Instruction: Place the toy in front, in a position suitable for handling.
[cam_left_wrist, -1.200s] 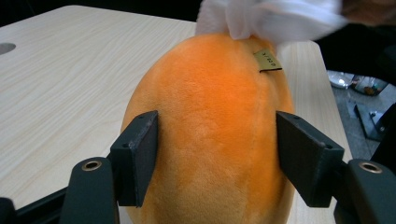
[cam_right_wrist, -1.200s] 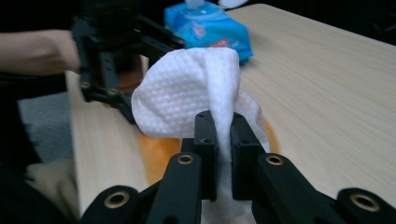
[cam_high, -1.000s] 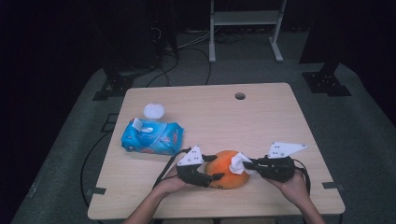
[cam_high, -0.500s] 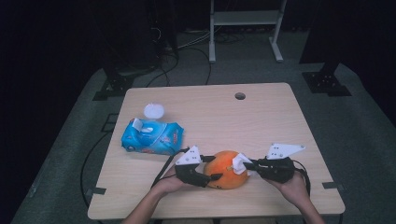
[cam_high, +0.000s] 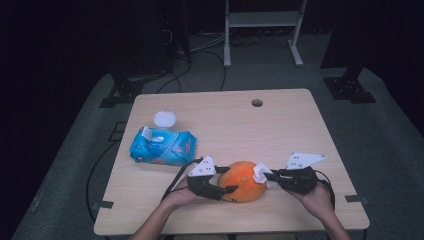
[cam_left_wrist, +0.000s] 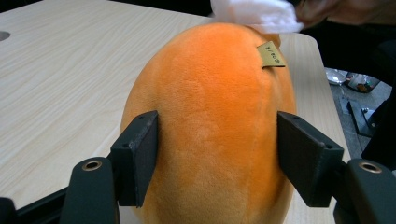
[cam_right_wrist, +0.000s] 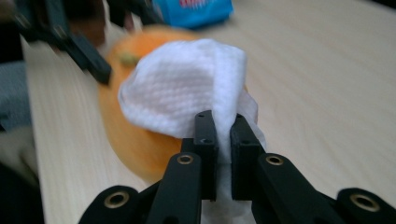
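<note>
— Dark floor and cables are seen beyond the table (cam_high: 300, 125). What is laid out on it?

— Toward the left edge a blue wipe pack (cam_high: 163, 146) is lying, with a white lid (cam_high: 164, 119) just behind it. Near the front edge, between the two hands, an orange plush (cam_high: 242, 180) is resting on the wood.

— How is the plush held?

— It is clamped across its near end by the left gripper (cam_left_wrist: 217, 156); both pads are pressed into the pile, one on each side, so that gripper is closed on the plush.

— And the right gripper (cam_right_wrist: 223, 135)?

— Its jaws are pinched tight on a white wipe (cam_right_wrist: 187, 91), which is laid against the top of the plush at the far end from the left gripper.

— What could go wrong from here?

— Probably two things. If the wipe is dragged hard, the soft plush could be twisted or pulled out of the left pads, since only its end is gripped. The wipe is also held by a thin fold, so it could be tugged out of the jaws if it is caught on the small tag (cam_left_wrist: 271, 54).
</note>
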